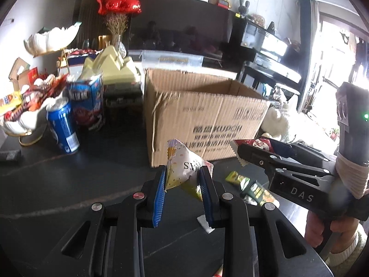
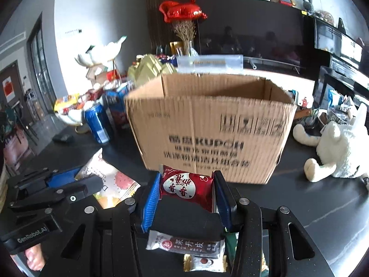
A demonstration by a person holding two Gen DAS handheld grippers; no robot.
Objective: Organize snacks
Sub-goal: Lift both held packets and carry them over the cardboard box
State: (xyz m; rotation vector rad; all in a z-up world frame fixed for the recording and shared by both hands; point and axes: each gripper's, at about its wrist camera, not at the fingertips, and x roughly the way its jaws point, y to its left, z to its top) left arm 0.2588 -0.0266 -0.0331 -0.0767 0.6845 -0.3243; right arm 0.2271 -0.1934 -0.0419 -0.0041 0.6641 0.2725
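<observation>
An open cardboard box (image 1: pixel 203 115) stands on the dark table; it also shows in the right wrist view (image 2: pixel 207 124). My left gripper (image 1: pixel 183 184) is shut on a white and yellow snack packet (image 1: pixel 184 173), held above the table in front of the box. The left gripper (image 2: pixel 69 184) and that packet (image 2: pixel 110 182) show at the left of the right wrist view. My right gripper (image 2: pixel 186 191) is shut on a red snack packet (image 2: pixel 186 187) near the box's front. The right gripper (image 1: pixel 239 150) and its red packet (image 1: pixel 258 143) show at the right of the left wrist view.
Loose snack packets lie on the table: green ones (image 1: pixel 251 187) and a grey and brown bar (image 2: pixel 184 242) under my right gripper. A blue can (image 1: pixel 62 127), a blue carton (image 1: pixel 88 103) and a white bowl of snacks (image 1: pixel 25 113) stand left. A white plush toy (image 2: pixel 334 152) lies right.
</observation>
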